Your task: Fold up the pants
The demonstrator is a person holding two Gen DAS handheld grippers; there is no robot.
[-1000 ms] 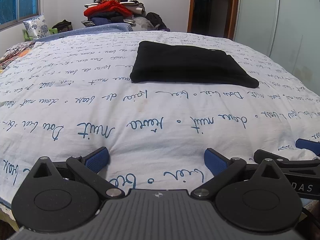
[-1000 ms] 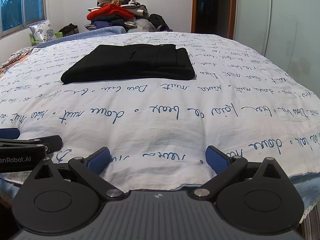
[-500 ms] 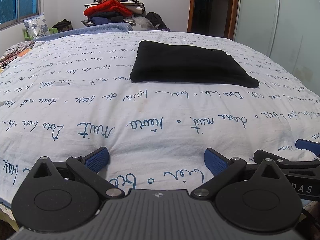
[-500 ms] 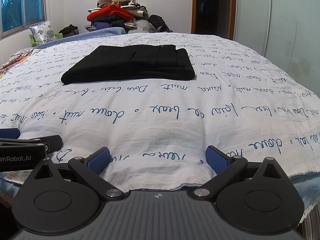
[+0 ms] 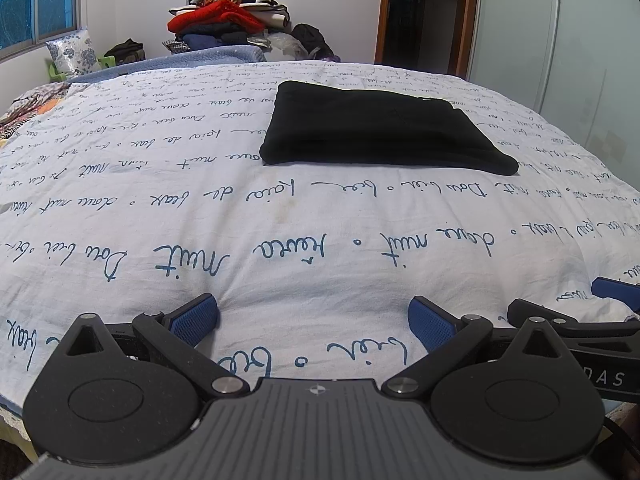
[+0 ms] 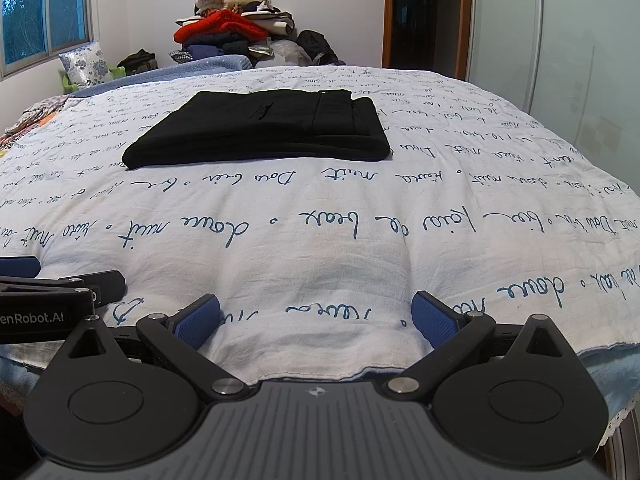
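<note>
Black pants lie folded into a flat rectangle on the white bedsheet with blue script, in the middle of the bed; they also show in the right wrist view. My left gripper is open and empty, low at the bed's near edge, well short of the pants. My right gripper is open and empty, also at the near edge. Each gripper shows at the side of the other's view: the right one, the left one.
A heap of clothes is piled at the far end of the bed. A floral pillow lies far left under a window. A dark doorway and a frosted wardrobe door stand far right.
</note>
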